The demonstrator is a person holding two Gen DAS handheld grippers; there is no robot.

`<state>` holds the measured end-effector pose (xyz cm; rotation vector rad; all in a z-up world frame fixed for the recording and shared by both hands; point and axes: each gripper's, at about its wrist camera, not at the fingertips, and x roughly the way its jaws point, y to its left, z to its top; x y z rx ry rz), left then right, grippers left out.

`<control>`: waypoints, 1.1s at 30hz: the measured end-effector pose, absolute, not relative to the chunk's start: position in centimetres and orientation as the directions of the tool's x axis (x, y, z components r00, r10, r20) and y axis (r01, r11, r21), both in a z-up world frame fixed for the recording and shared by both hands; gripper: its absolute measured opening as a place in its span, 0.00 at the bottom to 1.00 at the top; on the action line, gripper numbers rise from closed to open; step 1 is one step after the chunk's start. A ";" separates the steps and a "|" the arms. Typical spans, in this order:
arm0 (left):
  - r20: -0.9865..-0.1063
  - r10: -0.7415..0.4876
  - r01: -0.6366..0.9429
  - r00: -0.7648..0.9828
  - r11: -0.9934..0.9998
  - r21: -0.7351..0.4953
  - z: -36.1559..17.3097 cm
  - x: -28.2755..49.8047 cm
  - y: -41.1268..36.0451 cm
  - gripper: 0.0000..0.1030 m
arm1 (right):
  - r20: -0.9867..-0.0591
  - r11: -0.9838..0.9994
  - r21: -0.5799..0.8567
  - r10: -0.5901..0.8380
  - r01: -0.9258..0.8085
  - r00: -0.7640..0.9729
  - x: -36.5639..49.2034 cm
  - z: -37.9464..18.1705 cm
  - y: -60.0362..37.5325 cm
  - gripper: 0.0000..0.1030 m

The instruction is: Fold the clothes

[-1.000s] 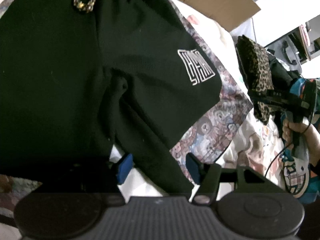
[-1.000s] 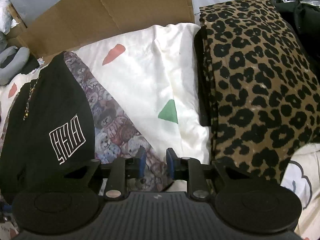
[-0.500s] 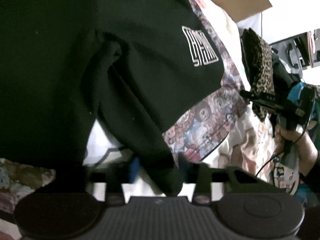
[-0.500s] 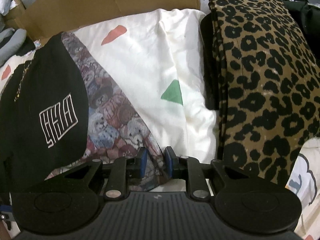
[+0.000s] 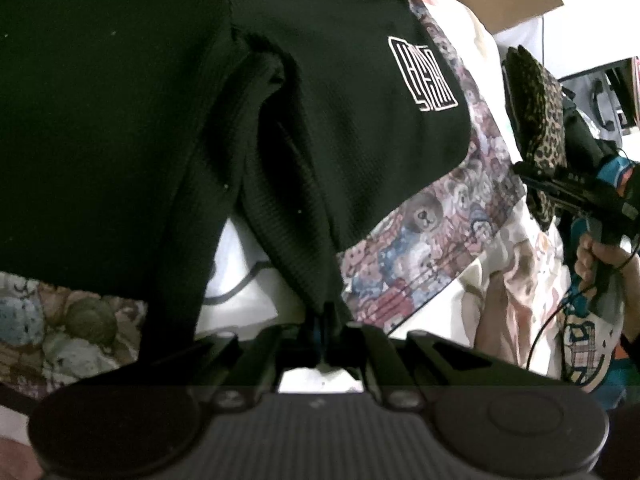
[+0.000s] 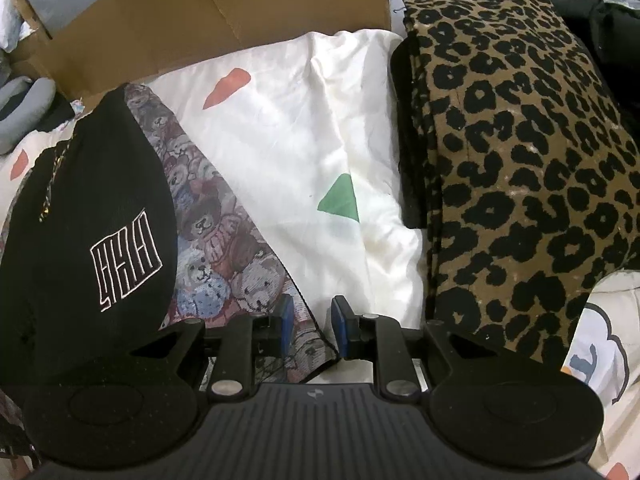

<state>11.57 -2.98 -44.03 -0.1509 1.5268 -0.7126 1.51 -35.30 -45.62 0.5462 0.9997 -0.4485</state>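
A second ago the left gripper (image 5: 325, 320) stood with its blue pads spread either side of the hem of the black shorts (image 5: 168, 120). Now its jaws are pressed together on that hem corner, a narrow pinch of dark ribbed cloth rising from between them. This reads as the grasp being made, so the leg can probably next be lifted and carried over for a fold.

The right gripper (image 6: 310, 326) has kept its place, jaws a little apart with the edge of the teddy-bear print fabric (image 6: 216, 240) between the pads; whether they press on it cannot be told.

The shorts lie spread on the bear fabric, left of the white sheet (image 6: 304, 152), their white logo (image 6: 126, 270) facing up. A folded leopard-print garment (image 6: 520, 160) sits to the right. At the far side stands an open cardboard box (image 6: 224, 12); its contents are hidden.
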 end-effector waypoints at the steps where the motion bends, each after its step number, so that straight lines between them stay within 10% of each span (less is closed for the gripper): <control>1: -0.856 -0.505 0.329 -0.113 0.793 -0.512 -44.0 11.6 -3.0 0.01 | -0.879 0.777 0.227 -0.097 0.588 0.468 1.5 -45.8 -35.4 0.26; 8: -0.851 -0.507 0.323 -0.135 0.790 -0.522 -43.9 11.6 -3.3 0.03 | -0.898 0.782 0.218 -0.073 0.584 0.433 1.7 -47.1 -34.7 0.25; 14: -0.831 -0.536 0.318 -0.151 0.769 -0.554 -44.0 11.5 -3.6 0.34 | -0.899 0.786 0.222 -0.064 0.577 0.433 1.6 -47.2 -34.8 0.25; 16: -0.826 -0.540 0.307 -0.162 0.768 -0.562 -44.5 11.3 -3.7 0.28 | -0.901 0.785 0.225 -0.059 0.577 0.431 1.6 -47.2 -34.9 0.25; 18: -0.824 -0.538 0.297 -0.179 0.769 -0.566 -45.0 11.2 -3.8 0.02 | -0.905 0.792 0.211 -0.063 0.572 0.420 1.6 -47.2 -35.0 0.25; 33: -0.808 -0.549 0.316 -0.213 0.744 -0.589 -44.0 11.3 -4.2 0.01 | -0.910 0.843 0.133 -0.104 0.521 0.401 2.5 -45.7 -34.5 0.04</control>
